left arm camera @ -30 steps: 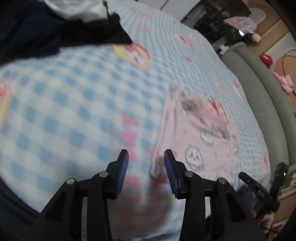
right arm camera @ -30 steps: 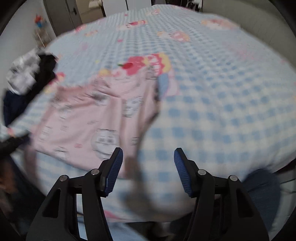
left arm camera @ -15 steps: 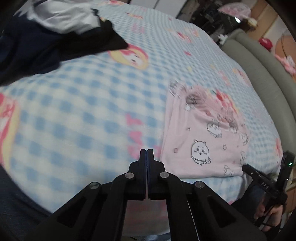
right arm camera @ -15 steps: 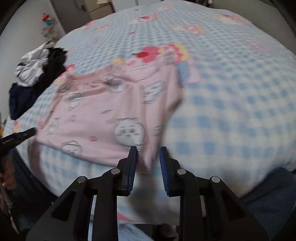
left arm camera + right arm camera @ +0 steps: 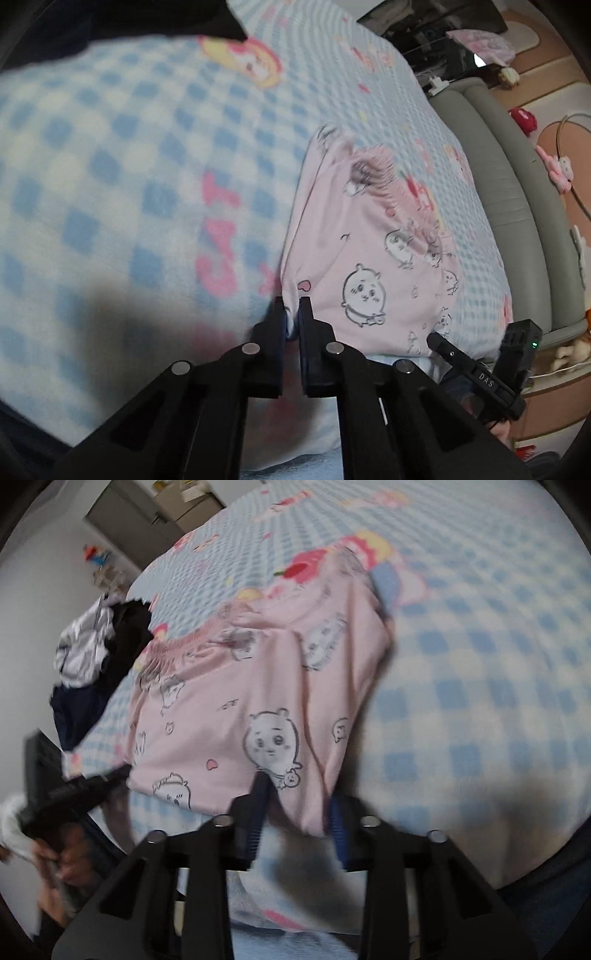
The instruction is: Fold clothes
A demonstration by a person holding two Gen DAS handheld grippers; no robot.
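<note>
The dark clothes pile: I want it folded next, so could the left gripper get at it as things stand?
Probably not yet. The left gripper is pinched on the pink pajama piece, and the dark clothes pile lies well beyond it across bare checked blanket; nothing blocks the way once it lets go.

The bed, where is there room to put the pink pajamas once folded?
The checkered blanket lies bare right of the pink pajamas, out to the far edge. Another bare stretch runs between the pajamas and the dark clothes pile. The corner around that pile is crowded.

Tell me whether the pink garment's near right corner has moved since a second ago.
Yes. The pink garment corner, pinched in the right gripper, is lifted off the checked blanket.
</note>
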